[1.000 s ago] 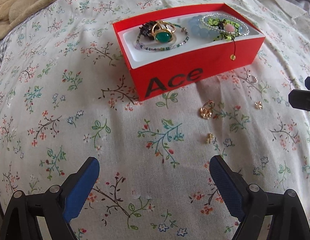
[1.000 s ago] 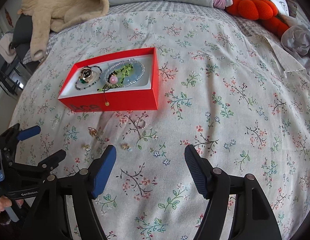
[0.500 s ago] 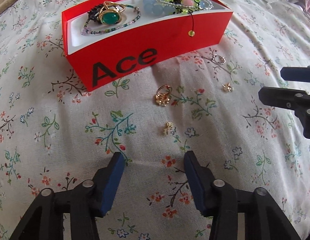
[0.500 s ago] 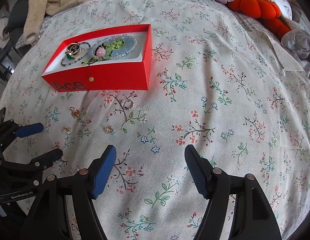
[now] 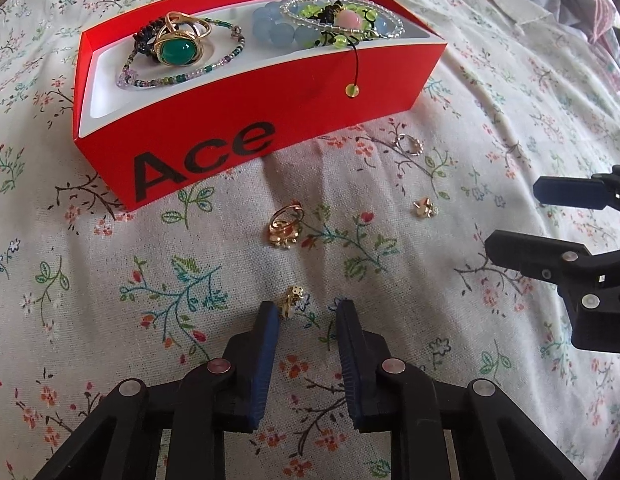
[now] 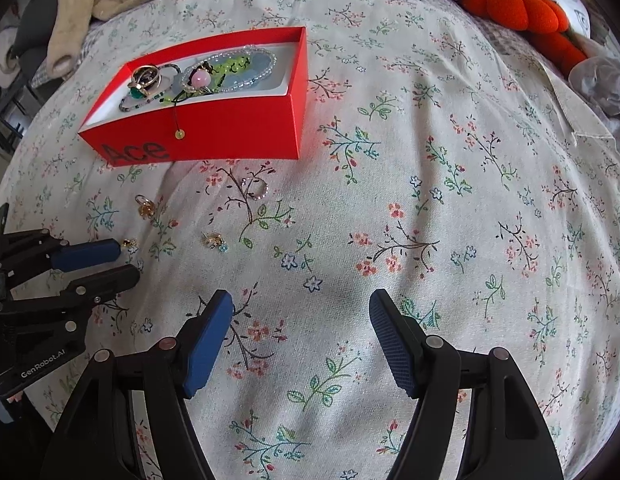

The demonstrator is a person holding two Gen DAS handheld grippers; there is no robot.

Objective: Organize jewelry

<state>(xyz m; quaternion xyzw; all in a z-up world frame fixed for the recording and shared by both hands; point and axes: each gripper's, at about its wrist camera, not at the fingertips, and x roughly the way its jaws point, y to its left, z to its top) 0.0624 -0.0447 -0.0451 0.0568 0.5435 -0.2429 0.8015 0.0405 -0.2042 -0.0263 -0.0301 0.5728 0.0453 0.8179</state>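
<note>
1. a small gold earring [image 5: 293, 301] lies on the floral bedspread [image 5: 189, 260], just ahead of the left gripper [image 5: 305, 312] and right against its left fingertip; it looks like the piece being picked up.
2. the left gripper's jaws are closing, with the earring at their mouth but not yet pinched from both sides; the narrow gap suits so tiny a piece, though the pads may catch cloth with it.
3. beyond it, three more loose pieces wait on the cloth: a gold ring [image 5: 283, 226], another gold earring [image 5: 425, 208] off to the right, and a silver ring [image 5: 409, 145] nearest the box. they sit well apart, so each can be taken singly.
4. the red box [image 5: 237, 120] marked "ace" stands just behind them, open, its white tray already holding a green-stone ring [image 5: 177, 50], a beaded strand and the blue and green bracelets [image 5: 334, 24]; one cord with a yellow bead hangs over the front wall.
5. the right gripper [image 6: 301, 332] hovers over bare cloth with its tongs wide apart and nothing between them, probably kept clear for the left.
</note>
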